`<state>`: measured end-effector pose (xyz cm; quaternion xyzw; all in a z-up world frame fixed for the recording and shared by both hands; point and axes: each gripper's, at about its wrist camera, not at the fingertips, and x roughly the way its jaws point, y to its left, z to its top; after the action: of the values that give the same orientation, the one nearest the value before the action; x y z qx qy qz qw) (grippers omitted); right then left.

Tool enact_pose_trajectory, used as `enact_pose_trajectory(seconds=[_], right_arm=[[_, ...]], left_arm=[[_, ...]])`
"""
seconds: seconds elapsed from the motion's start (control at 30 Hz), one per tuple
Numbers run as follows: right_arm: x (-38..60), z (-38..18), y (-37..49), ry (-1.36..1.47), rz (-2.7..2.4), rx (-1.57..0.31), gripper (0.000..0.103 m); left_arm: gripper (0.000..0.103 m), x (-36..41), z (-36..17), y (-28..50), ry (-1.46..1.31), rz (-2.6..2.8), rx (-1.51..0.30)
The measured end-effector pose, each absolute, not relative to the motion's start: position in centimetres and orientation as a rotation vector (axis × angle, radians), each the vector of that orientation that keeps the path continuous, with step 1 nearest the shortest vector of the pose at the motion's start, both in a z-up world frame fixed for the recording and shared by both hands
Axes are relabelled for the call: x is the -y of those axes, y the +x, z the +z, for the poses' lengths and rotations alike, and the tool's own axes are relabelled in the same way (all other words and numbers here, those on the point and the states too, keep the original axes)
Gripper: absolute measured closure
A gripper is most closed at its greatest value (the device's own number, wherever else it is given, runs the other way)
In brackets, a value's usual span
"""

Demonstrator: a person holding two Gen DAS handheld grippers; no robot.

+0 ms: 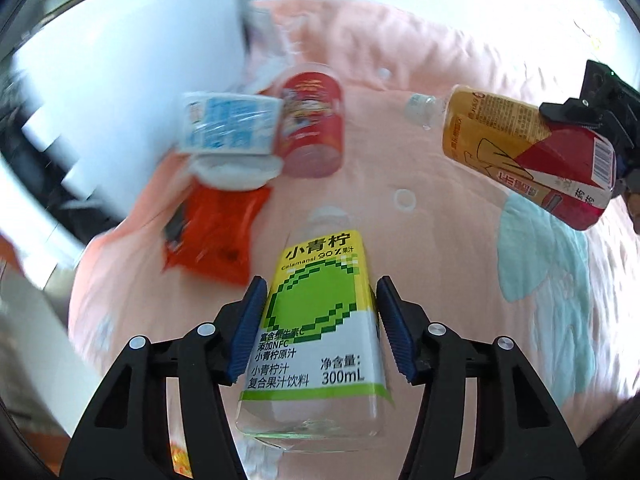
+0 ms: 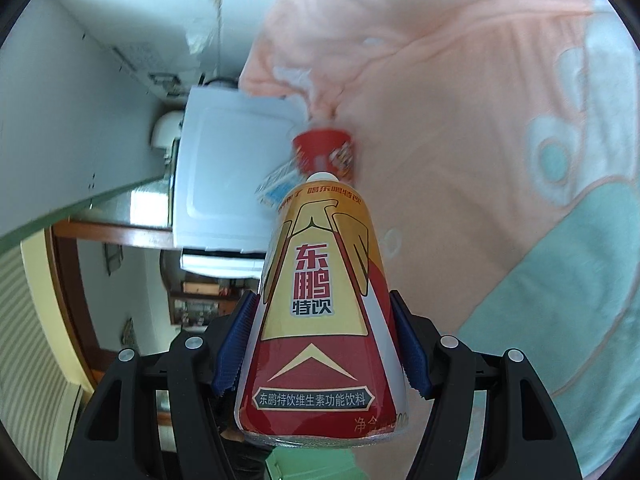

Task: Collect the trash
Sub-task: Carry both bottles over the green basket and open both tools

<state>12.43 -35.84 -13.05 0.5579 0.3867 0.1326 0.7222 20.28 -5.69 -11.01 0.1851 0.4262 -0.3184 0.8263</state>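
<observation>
Two bottles up off the pink bed [image 1: 460, 120]: L gripper [image 1: 320, 320] fingers clamp the lime juice bottle [image 1: 316, 320]; R gripper [image 2: 326, 344] fingers clamp the red-gold drink bottle [image 2: 320, 312]. Red can [image 1: 312, 120], orange wrapper [image 1: 216, 236] on bed.

Right gripper [image 2: 320, 344] clamped on a red-and-gold drink bottle [image 2: 320, 312], cap pointing away from the camera. Beyond the cap, a blurred red cup [image 2: 324, 152] lies on a pink blanket [image 2: 460, 120] with teal patches. A white box [image 2: 224, 176] stands at left.
</observation>
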Motion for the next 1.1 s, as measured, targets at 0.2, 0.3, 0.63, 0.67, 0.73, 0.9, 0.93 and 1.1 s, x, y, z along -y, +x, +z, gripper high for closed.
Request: enact_pose_trajectory(seconds=[0.2,0.3,0.63,0.67,0.73,0.9,0.93,1.1], right_arm=[[32.1,-11.9,13.9,1.193,0.383,-0.890,0.040],[29.9,-11.3,14.9,1.170,0.440,-0.916,0.040],[19.3,-10.0,18.6,1.043,0.640,-1.041,0.040],[18.1,-10.0,18.9,1.031,0.657,-1.055,0.040],[15.9,-10.1,19.3,1.004,0.687,-1.079,0.040],[10.1,-10.6,20.4,0.921,0.749,-1.153,0.040],[9.1,-10.7,20.6,0.904,0.761,-1.167,0.040],[4.8,-11.8,21.6,0.834,0.790,-1.232,0.040]], left_arm=[[0.048,0.4,-9.2,17.1,0.278,-0.559,-0.843],[0.048,-3.2,-8.0,15.8,0.213,-0.487,-0.819],[0.049,-15.3,-7.6,12.9,0.116,-0.178,-0.830],[0.049,-16.3,-8.1,12.8,0.108,-0.147,-0.843],[0.049,-17.8,-9.0,12.5,0.091,-0.115,-0.866],[0.048,-21.2,-12.0,12.3,0.034,-0.022,-0.946],[0.048,-21.8,-12.6,12.1,0.022,-0.011,-0.959],[0.048,-23.7,-14.7,11.8,-0.030,0.050,-1.000]])
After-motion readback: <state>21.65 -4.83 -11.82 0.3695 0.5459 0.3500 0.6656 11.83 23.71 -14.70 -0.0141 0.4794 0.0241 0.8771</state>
